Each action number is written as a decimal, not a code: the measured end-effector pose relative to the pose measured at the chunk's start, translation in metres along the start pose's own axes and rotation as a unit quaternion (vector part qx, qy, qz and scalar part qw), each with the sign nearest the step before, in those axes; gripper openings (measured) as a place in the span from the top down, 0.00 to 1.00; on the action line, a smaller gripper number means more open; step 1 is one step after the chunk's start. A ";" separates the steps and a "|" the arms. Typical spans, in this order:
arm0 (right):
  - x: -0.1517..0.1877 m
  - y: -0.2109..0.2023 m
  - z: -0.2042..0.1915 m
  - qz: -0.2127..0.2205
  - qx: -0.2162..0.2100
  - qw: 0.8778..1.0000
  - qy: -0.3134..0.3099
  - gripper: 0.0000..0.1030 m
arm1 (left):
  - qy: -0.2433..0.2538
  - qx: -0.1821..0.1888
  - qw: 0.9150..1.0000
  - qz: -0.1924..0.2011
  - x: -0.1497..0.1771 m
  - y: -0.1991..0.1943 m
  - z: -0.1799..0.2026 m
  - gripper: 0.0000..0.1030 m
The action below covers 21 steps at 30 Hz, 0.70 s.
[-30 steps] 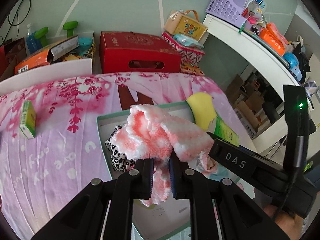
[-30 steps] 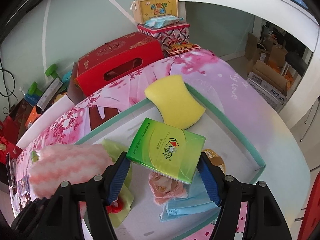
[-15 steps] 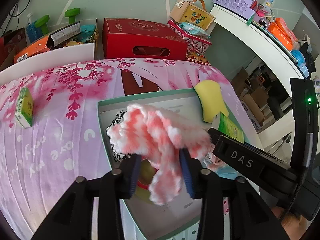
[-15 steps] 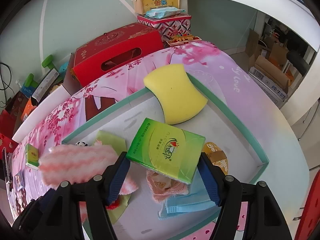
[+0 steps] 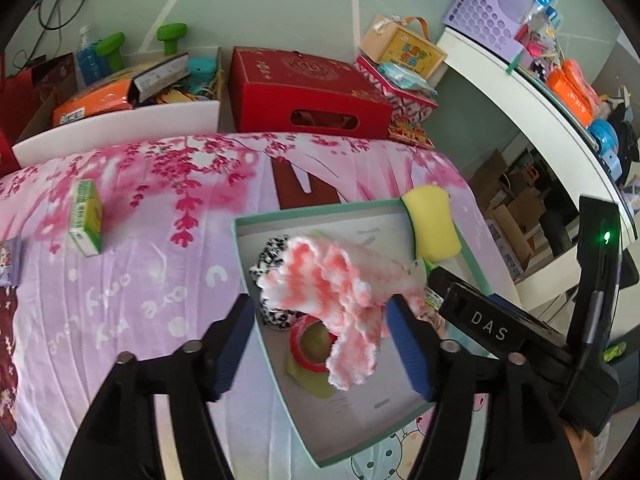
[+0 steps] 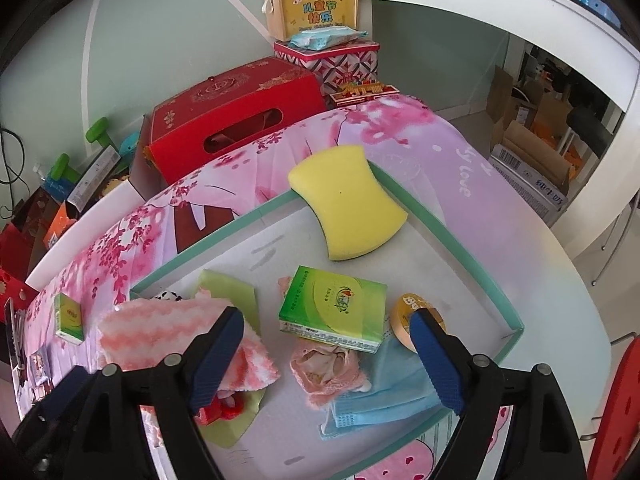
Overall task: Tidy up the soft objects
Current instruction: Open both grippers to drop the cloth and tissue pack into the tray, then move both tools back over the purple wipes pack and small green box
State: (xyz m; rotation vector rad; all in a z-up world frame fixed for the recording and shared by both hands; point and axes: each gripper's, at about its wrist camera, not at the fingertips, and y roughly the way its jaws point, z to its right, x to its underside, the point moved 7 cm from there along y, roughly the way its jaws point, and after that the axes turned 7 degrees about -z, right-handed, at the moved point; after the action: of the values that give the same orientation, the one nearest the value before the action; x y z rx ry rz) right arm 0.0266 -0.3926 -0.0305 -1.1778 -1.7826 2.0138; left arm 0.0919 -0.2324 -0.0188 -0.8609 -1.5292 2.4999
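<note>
Between the wide-spread fingers of the left gripper point(image 5: 320, 338), the pink-and-white fuzzy cloth point(image 5: 340, 292) lies draped inside the green-rimmed box point(image 5: 280, 218), brushing the inner face of the right-hand finger while the left-hand finger stands well clear of it. Under the cloth's hanging end, just ahead of the fingertips, sits a red tape roll point(image 5: 310, 340) on a yellow-green sheet point(image 5: 312, 380), and a black-and-white patterned fabric point(image 5: 272, 256) peeks out from beneath the cloth's far-left side. Ahead and to the right of this gripper, a yellow sponge point(image 5: 434, 226) leans on the box's far corner. Far off to its left, out on the pink floral bedspread point(image 5: 140, 288), stands a small green tissue pack point(image 5: 86, 218).

Seen from the right wrist, the right gripper point(image 6: 328, 354) is also spread wide and holds nothing. Just ahead of its fingertips and between them, a flat green tissue packet point(image 6: 334, 308) rests on a crumpled pink lacy cloth point(image 6: 326, 372), which overlaps a blue face mask point(image 6: 384, 392) lying close to the right-hand finger. A yellow tape roll point(image 6: 414, 318) sits right at that finger's tip. By the left-hand finger, the fuzzy cloth spreads partly behind it. Farther ahead, beyond the bed, stands a red gift box point(image 6: 236, 120).
</note>
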 end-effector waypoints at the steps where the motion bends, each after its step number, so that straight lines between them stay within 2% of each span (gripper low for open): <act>1: 0.000 -0.001 0.001 0.001 0.001 1.000 0.001 0.15 | -0.002 -0.002 1.000 0.003 -0.001 -0.003 -0.002 0.29; 7: 0.000 -0.003 0.004 0.003 0.003 1.000 0.005 0.15 | -0.018 -0.010 1.000 0.019 -0.006 -0.020 -0.018 0.28; 9: 0.000 -0.003 0.004 0.003 0.003 1.000 0.006 0.09 | -0.026 -0.015 0.999 0.022 -0.008 -0.022 -0.024 0.28; 10: -0.001 -0.004 0.004 0.003 0.003 1.000 0.006 0.01 | -0.033 -0.020 0.999 0.022 -0.008 -0.022 -0.030 0.28; 13: -0.001 -0.005 0.004 0.005 0.002 1.000 0.006 0.00 | -0.058 -0.034 0.998 0.022 -0.009 -0.023 -0.049 0.27; 14: -0.001 -0.005 0.003 0.006 0.001 1.000 0.006 0.00 | -0.068 -0.039 0.997 0.021 -0.009 -0.023 -0.056 0.22; 15: -0.001 -0.005 0.003 0.006 0.001 1.000 0.005 0.00 | -0.079 -0.045 0.996 0.022 -0.009 -0.023 -0.065 0.13; 18: -0.001 -0.004 0.004 0.005 0.004 1.000 0.005 0.00 | -0.117 -0.087 0.989 0.032 -0.008 -0.026 -0.096 0.08; 20: -0.001 -0.004 0.003 0.004 0.005 1.000 0.006 0.00 | -0.143 -0.140 0.979 0.037 -0.006 -0.030 -0.123 0.07; 21: -0.001 -0.005 0.002 0.005 0.004 1.000 0.005 0.00 | -0.151 -0.152 0.976 0.036 -0.004 -0.031 -0.132 0.07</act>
State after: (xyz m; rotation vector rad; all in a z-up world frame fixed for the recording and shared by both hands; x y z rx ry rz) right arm 0.0238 -0.3937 -0.0262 -1.1942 -1.7651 2.0141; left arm 0.1554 -0.1139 -0.0363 -0.5918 -2.0524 2.5837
